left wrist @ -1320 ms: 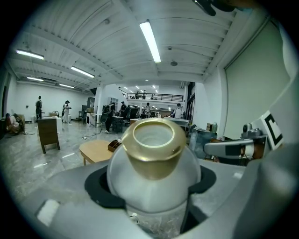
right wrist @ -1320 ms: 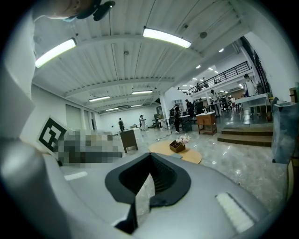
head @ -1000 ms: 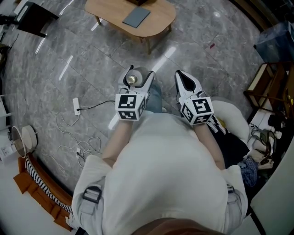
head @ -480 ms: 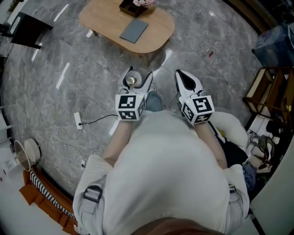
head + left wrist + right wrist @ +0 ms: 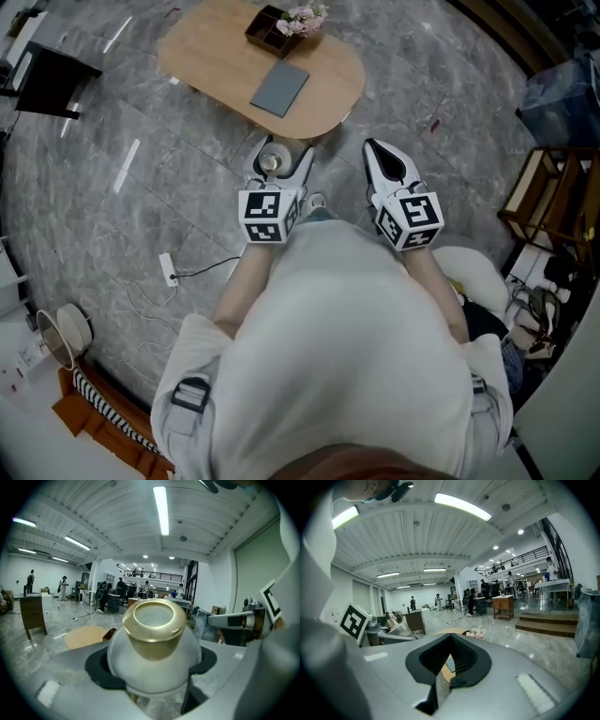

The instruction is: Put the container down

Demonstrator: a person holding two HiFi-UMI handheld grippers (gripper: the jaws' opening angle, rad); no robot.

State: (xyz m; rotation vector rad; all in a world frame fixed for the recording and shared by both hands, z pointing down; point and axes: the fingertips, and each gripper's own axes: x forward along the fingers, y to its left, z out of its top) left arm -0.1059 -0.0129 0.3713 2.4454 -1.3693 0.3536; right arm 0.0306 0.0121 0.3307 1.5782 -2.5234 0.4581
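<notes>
A round white container with a gold neck sits between the jaws of my left gripper, which is shut on it; it fills the left gripper view as a pale globe with its gold mouth facing up. My right gripper is held level beside it, jaws together with nothing in them, and its pads show only a thin slit. Both hang above the grey stone floor, just short of the near edge of an oval wooden table.
On the table lie a grey book and a dark tray with pale flowers. A power strip with cables lies on the floor at left. A wooden rack stands at right, and a dark chair at far left.
The table has come nearer and lower in the head view, and its tray of flowers now shows. Both grippers keep the same pose, the container still held.
</notes>
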